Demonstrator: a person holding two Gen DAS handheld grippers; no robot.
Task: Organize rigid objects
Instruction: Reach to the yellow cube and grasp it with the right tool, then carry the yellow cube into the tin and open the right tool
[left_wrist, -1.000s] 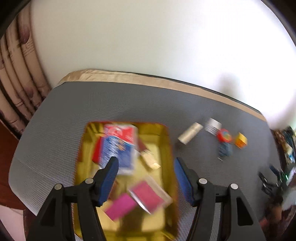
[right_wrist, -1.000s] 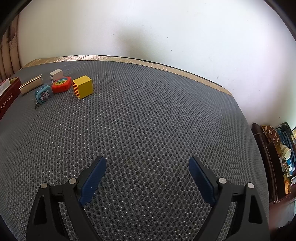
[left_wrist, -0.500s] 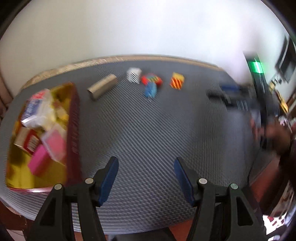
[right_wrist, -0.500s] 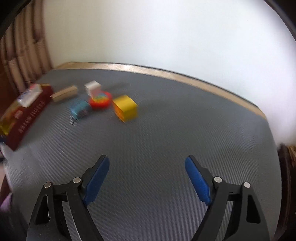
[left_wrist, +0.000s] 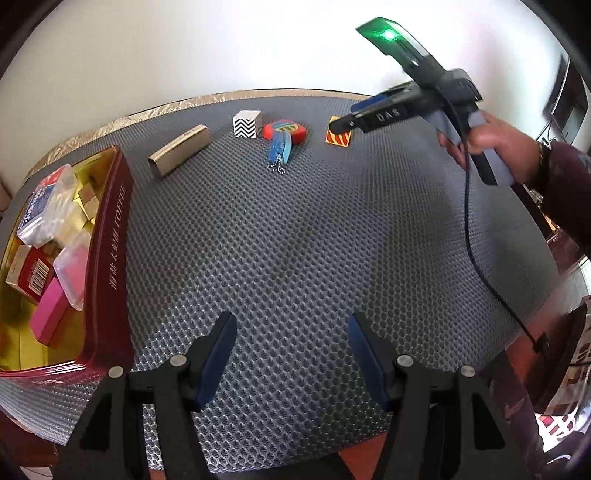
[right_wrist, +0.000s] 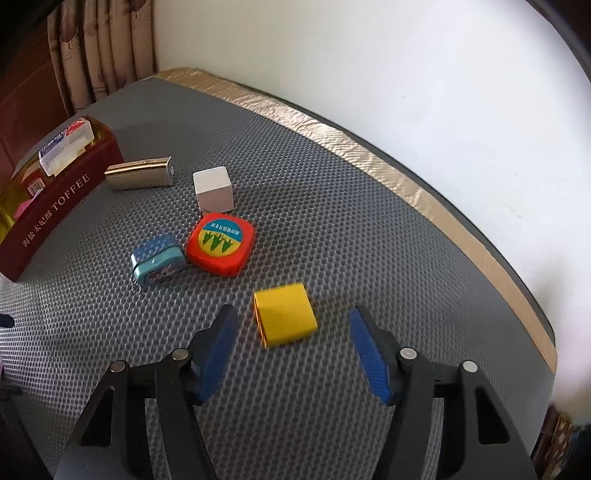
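Swinging both claws off the toffee box (left_wrist: 110, 258) and toward the loose pieces, we now have the right claw (right_wrist: 291, 347) set wide around the yellow cube (right_wrist: 284, 314), where a second ago it faced only bare mat; we judge the next pick is this cube, not yet gripped. Our left claw (left_wrist: 291, 350) hangs wide and empty above the grey honeycomb mat on the worktop (left_wrist: 295, 240), well apart from everything. The box is glossy maroon card with a gold lining, already holding packets. Beyond it lie a brushed metal bar (right_wrist: 140, 177), a round-cornered orange tape measure (right_wrist: 221, 244), a plain white block (right_wrist: 214, 188), and a small blue tin (right_wrist: 158, 264) touching the tape measure.
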